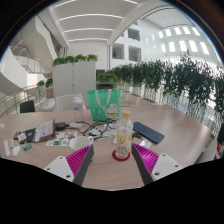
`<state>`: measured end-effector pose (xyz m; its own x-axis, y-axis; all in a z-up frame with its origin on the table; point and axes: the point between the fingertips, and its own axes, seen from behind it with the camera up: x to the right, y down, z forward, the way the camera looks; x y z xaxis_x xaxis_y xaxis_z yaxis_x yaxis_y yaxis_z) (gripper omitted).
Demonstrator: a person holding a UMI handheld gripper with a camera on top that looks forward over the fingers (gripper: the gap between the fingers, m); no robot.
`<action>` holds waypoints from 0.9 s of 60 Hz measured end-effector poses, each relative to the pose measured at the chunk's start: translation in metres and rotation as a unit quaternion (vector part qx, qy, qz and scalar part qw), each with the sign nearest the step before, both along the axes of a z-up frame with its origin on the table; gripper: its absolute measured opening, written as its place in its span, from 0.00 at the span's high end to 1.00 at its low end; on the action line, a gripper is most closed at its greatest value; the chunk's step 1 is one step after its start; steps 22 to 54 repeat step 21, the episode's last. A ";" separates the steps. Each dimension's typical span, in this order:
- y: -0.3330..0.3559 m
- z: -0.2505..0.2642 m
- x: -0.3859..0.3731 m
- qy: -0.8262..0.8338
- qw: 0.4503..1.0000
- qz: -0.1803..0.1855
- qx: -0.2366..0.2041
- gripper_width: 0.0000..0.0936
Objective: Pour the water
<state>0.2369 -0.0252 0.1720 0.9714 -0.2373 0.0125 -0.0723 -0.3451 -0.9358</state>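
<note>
The tongs (113, 160) are hovering low over the bench (175, 125), pointing level and forward along it, fingers spread wide. Both pink pads (79, 158) are showing at either side, apart from each other, nothing pinched.

A clear plastic bottle (123, 134) with an orange label band is standing upright on a round red coaster (121, 154), just ahead of the fingertips and roughly centred in the gap between them. Neither finger is touching it; gaps are showing on both sides. Liquid level inside is too hard to read.

A white cup (79, 143) is sitting on the bench just beyond the left pad, near the bottle but not touching it.

Further back, a teal bag or bin (103, 104) is standing behind the bottle. A dark flat notebook-like item (148, 132) is lying to the right of the bottle. Black cables (95, 128) are tangling between the teal bag and the cup. Papers and small clutter (38, 133) are spreading across the far left part of the bench; details too small to tell.

A row of green potted plants (170, 80) is running along the right side beyond the bench. The holding hand is not showing, so wrist pose cannot be told.
</note>
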 end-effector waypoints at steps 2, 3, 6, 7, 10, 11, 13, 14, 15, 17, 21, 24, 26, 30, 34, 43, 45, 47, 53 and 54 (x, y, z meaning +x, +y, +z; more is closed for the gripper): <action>-0.014 0.010 -0.011 -0.003 1.000 -0.002 0.001 0.12; -0.021 0.015 -0.017 -0.003 1.000 -0.003 0.002 0.11; -0.039 0.032 -0.032 -0.003 1.000 -0.005 0.006 0.11; -0.049 0.036 -0.038 -0.002 1.000 -0.006 0.007 0.11; -0.070 0.050 -0.052 0.003 1.000 -0.016 0.005 0.11; -0.075 0.055 -0.055 0.006 1.000 -0.021 0.006 0.10; -0.088 0.065 -0.063 0.013 0.999 -0.028 0.010 0.10; -0.094 0.071 -0.067 0.016 0.999 -0.032 0.013 0.10; -0.100 0.077 -0.072 0.019 0.999 -0.035 0.016 0.10; -0.111 0.087 -0.077 0.022 0.999 -0.040 0.021 0.10; -0.132 0.109 -0.093 0.026 0.998 -0.046 0.029 0.10; -0.132 0.109 -0.093 0.026 0.998 -0.046 0.029 0.10; -0.132 0.109 -0.093 0.026 0.998 -0.046 0.029 0.10; -0.132 0.109 -0.093 0.026 0.998 -0.046 0.029 0.10; -0.132 0.109 -0.093 0.026 0.998 -0.046 0.029 0.10; -0.132 0.109 -0.093 0.026 0.998 -0.046 0.029 0.10; -0.132 0.109 -0.093 0.026 0.998 -0.046 0.029 0.10; -0.132 0.109 -0.093 0.026 0.998 -0.046 0.029 0.10; -0.132 0.109 -0.093 0.026 0.998 -0.046 0.029 0.10; -0.132 0.109 -0.093 0.026 0.998 -0.046 0.029 0.10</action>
